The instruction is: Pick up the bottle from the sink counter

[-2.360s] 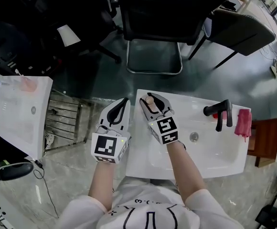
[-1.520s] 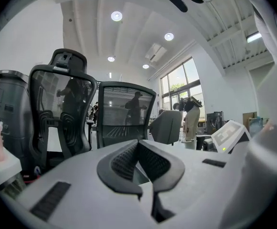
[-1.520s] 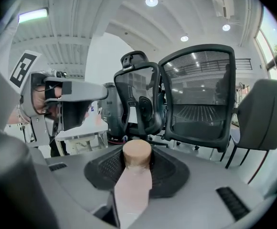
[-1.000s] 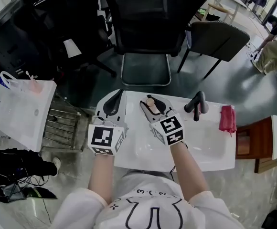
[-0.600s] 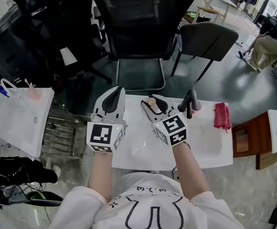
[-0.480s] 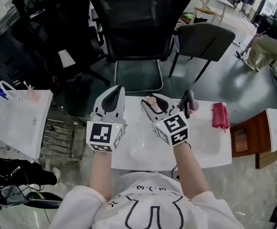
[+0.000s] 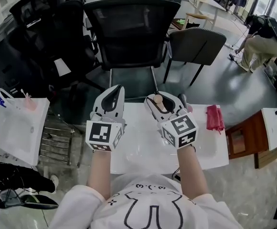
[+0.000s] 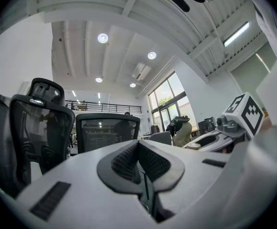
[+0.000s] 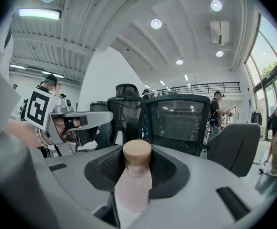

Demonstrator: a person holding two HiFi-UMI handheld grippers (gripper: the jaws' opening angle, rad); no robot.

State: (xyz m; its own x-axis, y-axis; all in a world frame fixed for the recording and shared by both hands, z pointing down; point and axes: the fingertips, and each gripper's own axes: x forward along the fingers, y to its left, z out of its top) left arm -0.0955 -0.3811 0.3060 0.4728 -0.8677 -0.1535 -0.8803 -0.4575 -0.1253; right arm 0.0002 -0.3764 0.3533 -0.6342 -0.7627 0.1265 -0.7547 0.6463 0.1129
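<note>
The right gripper (image 7: 159, 97) is clamped on the pale pink bottle (image 9: 133, 178), whose tan cap pokes out past the jaws, held over the far edge of the white sink counter (image 7: 138, 149). The left gripper (image 7: 111, 97) hangs beside it with its jaws pressed together and nothing between them. A red cloth (image 7: 213, 118) lies on the counter's right end, a black mesh office chair (image 7: 129, 30) and a grey chair (image 7: 196, 44) stand beyond on the glossy grey floor (image 7: 219, 85), and a white bag (image 7: 15, 128) sits to the left.
</note>
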